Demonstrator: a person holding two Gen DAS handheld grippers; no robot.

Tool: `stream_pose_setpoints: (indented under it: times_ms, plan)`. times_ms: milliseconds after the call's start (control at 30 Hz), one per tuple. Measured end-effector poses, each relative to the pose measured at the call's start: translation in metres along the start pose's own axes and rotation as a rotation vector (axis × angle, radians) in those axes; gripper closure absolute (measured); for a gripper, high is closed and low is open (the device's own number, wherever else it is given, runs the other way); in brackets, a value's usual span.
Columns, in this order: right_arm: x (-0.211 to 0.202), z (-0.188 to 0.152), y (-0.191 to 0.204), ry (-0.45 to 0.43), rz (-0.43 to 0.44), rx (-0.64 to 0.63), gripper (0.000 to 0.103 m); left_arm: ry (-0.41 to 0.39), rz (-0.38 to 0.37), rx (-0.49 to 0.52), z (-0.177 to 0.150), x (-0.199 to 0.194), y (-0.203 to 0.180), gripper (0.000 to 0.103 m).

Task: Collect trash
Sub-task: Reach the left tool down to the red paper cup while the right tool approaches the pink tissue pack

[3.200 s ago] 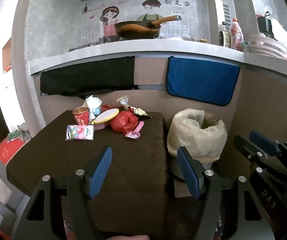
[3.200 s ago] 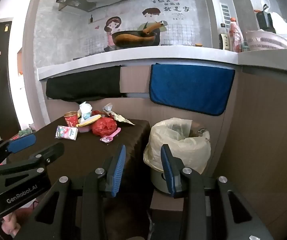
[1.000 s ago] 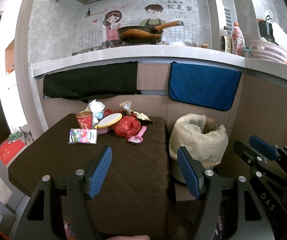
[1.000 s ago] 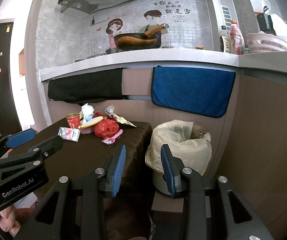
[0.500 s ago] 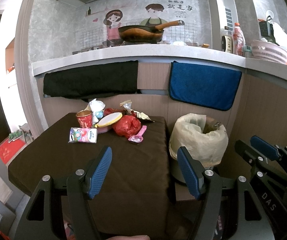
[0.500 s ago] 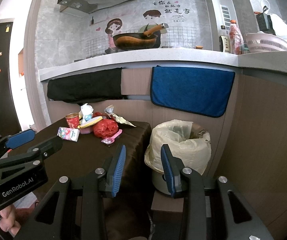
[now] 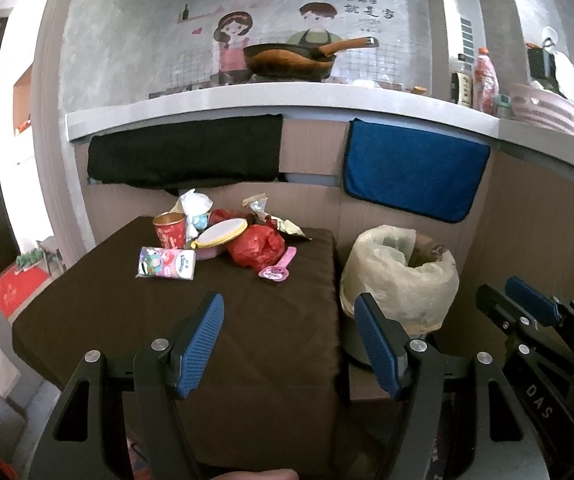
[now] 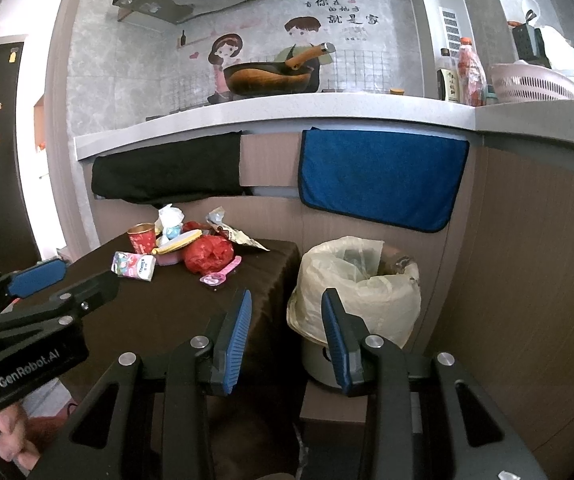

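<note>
**Ahead and left: the litter heap, with the bin at its right**

Beyond both grippers, the brown-covered counter (image 7: 247,340) carries all the trash at its far end, against the wall panel. Just off its right edge stands the lined bin (image 7: 401,276), mouth up and partly filled.

From the left gripper (image 7: 289,344) — jaws spread wide, nothing between them — the heap lies straight ahead and a little left, well apart. From the right gripper (image 8: 285,340), jaws narrower but also empty, the heap sits ahead-left while the bin is nearly dead ahead. I judge the left gripper better lined up on the trash, the right on the bin.

Within the heap, the red crumpled bag (image 7: 257,246) sits nearest the bin side. The tissue packet (image 7: 167,264) lies flat at the near-left, long axis running left–right. The red paper cup (image 7: 169,230) stands upright behind it. Smallest, the pink spoon-like piece (image 7: 279,266) lies nearest of all, long axis running diagonally from near-left to far-right.
</note>
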State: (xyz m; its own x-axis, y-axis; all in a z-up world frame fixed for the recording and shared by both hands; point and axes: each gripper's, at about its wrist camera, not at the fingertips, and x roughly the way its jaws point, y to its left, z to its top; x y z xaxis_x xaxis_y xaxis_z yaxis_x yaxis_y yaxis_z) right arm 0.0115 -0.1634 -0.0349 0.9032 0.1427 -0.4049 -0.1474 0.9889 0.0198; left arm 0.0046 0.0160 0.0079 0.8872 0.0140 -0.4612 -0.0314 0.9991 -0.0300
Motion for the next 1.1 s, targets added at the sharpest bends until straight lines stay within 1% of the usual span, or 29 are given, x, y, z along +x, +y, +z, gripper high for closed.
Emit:
stream_pose_setpoints:
  times_ms: [200, 367, 467, 567, 633, 733, 767, 867, 900, 1000, 1033, 1100]
  plan:
    - [0.022, 0.01, -0.005, 0.016, 0.007, 0.007, 0.069, 0.01, 0.013, -0.017, 0.009, 0.019, 0.016, 0.035]
    - [0.051, 0.024, -0.005, 0.022, 0.03, 0.006, 0.069, 0.042, -0.017, 0.013, 0.019, 0.053, 0.039, 0.035]
    - [0.074, 0.033, -0.002, 0.026, 0.045, 0.002, 0.069, 0.066, -0.024, -0.025, 0.024, 0.079, 0.072, 0.036]
    - [0.104, 0.044, 0.006, 0.038, 0.06, -0.016, 0.069, 0.08, 0.018, -0.091, 0.028, 0.106, 0.112, 0.036]
    - [0.126, 0.049, 0.013, 0.054, 0.077, -0.03, 0.069, 0.103, 0.026, -0.144, 0.03, 0.127, 0.14, 0.036]
    - [0.161, 0.05, 0.025, 0.083, 0.102, -0.048, 0.069, 0.154, -0.009, -0.208, 0.031, 0.162, 0.169, 0.039]
    - [0.176, 0.05, 0.03, 0.1, 0.114, -0.051, 0.069, 0.175, -0.034, -0.218, 0.032, 0.175, 0.175, 0.04]
    - [0.212, 0.05, 0.037, 0.152, 0.144, -0.031, 0.069, 0.204, -0.131, -0.249, 0.041, 0.204, 0.186, 0.044]
    - [0.222, 0.049, 0.038, 0.172, 0.149, -0.017, 0.069, 0.209, -0.137, -0.259, 0.046, 0.212, 0.191, 0.044]
    - [0.244, 0.046, 0.04, 0.222, 0.181, 0.002, 0.069, 0.173, -0.094, -0.271, 0.064, 0.232, 0.208, 0.044]
    - [0.25, 0.044, 0.041, 0.234, 0.181, -0.006, 0.069, 0.161, -0.076, -0.273, 0.072, 0.242, 0.216, 0.044]
    - [0.257, 0.04, 0.043, 0.252, 0.161, -0.022, 0.069, 0.169, -0.053, -0.306, 0.084, 0.262, 0.232, 0.044]
